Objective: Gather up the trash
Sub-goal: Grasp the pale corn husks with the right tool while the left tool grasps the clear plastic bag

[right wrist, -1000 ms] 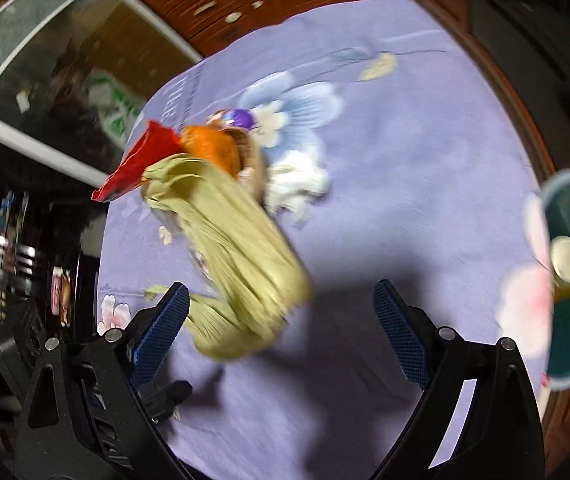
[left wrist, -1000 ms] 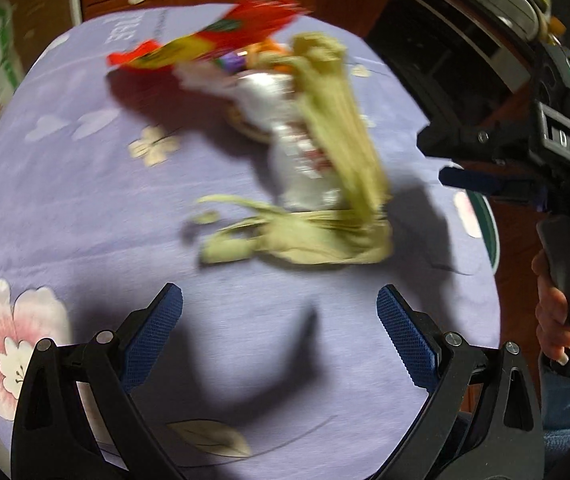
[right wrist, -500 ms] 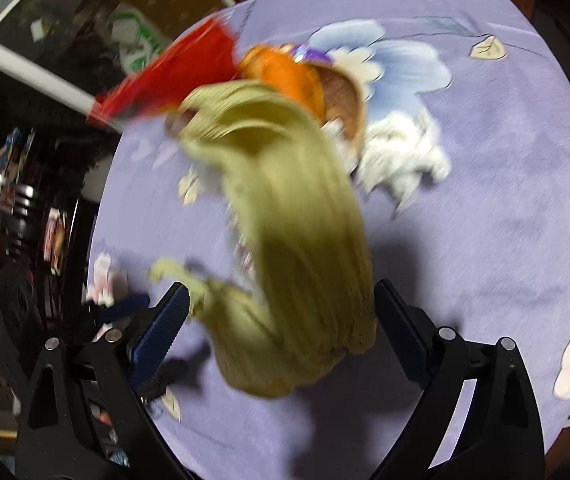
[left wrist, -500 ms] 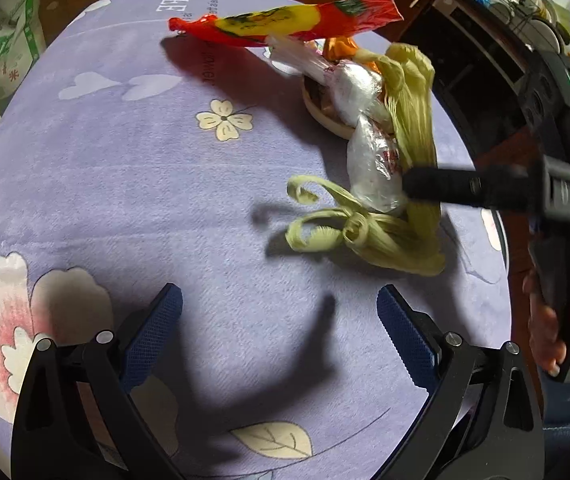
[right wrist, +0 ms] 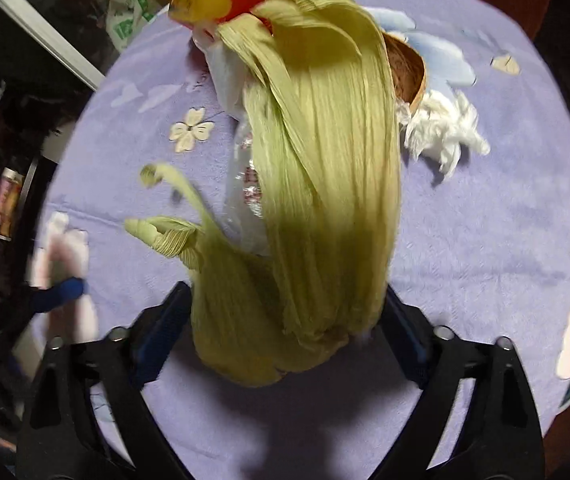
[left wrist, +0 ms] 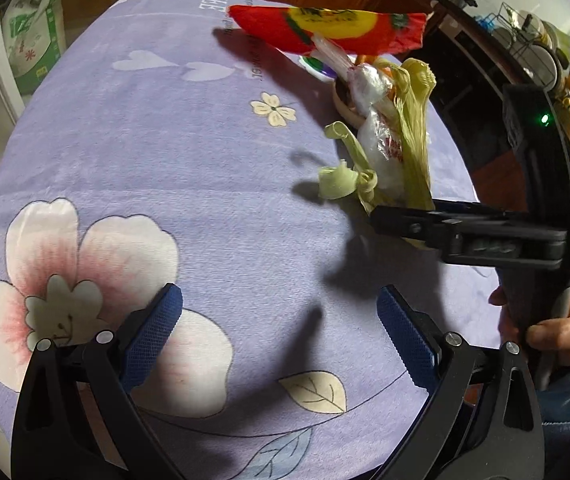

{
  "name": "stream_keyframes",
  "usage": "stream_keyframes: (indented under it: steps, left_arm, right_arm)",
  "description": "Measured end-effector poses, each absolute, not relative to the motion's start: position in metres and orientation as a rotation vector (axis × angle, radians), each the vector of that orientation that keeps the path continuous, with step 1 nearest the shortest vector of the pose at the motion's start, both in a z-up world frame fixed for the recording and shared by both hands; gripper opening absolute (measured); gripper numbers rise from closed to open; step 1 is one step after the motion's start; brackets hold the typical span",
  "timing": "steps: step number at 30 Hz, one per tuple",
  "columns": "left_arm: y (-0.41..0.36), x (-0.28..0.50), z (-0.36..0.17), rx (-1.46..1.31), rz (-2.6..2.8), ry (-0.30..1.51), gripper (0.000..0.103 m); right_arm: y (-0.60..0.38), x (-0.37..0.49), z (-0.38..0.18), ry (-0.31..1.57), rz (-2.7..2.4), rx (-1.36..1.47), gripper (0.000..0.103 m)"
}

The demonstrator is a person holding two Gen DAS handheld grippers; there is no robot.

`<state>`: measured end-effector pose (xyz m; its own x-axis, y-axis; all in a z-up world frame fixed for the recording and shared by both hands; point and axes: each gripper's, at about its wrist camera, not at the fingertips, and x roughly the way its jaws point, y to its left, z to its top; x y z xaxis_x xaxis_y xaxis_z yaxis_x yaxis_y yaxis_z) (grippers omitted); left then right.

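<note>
ribbed corn husks (right wrist: 325,184), right gripper (right wrist: 285,320) fingers astride

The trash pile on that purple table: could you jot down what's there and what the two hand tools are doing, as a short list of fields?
surface: purple floral tablecloth
trash pile: corn husks, clear plastic bag, red and yellow snack wrapper, crumpled white tissue, small brown bowl
right gripper: fingers open, set either side of the husks' near end, not yet closed
left gripper: open, empty, apart from the pile
</note>
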<state>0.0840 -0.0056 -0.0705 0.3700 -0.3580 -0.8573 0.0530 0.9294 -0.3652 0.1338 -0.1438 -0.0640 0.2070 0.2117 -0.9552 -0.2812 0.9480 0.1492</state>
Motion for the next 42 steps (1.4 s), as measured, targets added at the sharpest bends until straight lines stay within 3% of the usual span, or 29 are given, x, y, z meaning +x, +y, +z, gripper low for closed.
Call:
stream_keyframes:
  steps: [1, 3, 4, 11, 23, 35, 38, 41, 42]
  left_arm:
    - [-0.004, 0.084, -0.07, -0.303, -0.269, 1.163, 0.098]
    - [-0.003, 0.084, -0.068, -0.308, -0.271, 1.16, 0.098]
    - [-0.005, 0.082, -0.069, -0.308, -0.272, 1.158, 0.098]
    - [-0.016, 0.076, -0.064, -0.282, -0.294, 1.142, 0.098]
    - [-0.054, 0.105, -0.054, -0.258, -0.306, 1.122, 0.098]
    - [-0.101, 0.17, -0.063, -0.322, -0.225, 1.145, 0.097]
    - [-0.11, 0.175, -0.07, -0.308, -0.192, 1.154, 0.08]
    - [-0.112, 0.174, -0.077, -0.285, -0.157, 1.155, 0.056]
    - [-0.112, 0.171, -0.077, -0.269, -0.145, 1.141, 0.043]
  right_arm:
    - [-0.142, 0.132, -0.063, 1.308, 0.334, -0.08, 0.065]
    - [-0.146, 0.132, -0.06, 1.319, 0.337, -0.057, 0.028]
    - [-0.149, 0.131, -0.06, 1.336, 0.344, -0.026, 0.026]
    - [-0.18, 0.114, -0.048, 1.335, 0.359, 0.087, 0.02]
    - [-0.267, 0.085, -0.015, 1.242, 0.279, 0.27, 0.019]
    - [-0.316, 0.1, -0.032, 1.211, 0.223, 0.411, 0.019]
    - [-0.323, 0.101, -0.035, 1.216, 0.224, 0.43, 0.019]
    - [-0.335, 0.101, -0.037, 1.218, 0.222, 0.448, 0.019]
    - [-0.338, 0.1, -0.037, 1.216, 0.221, 0.451, 0.019]
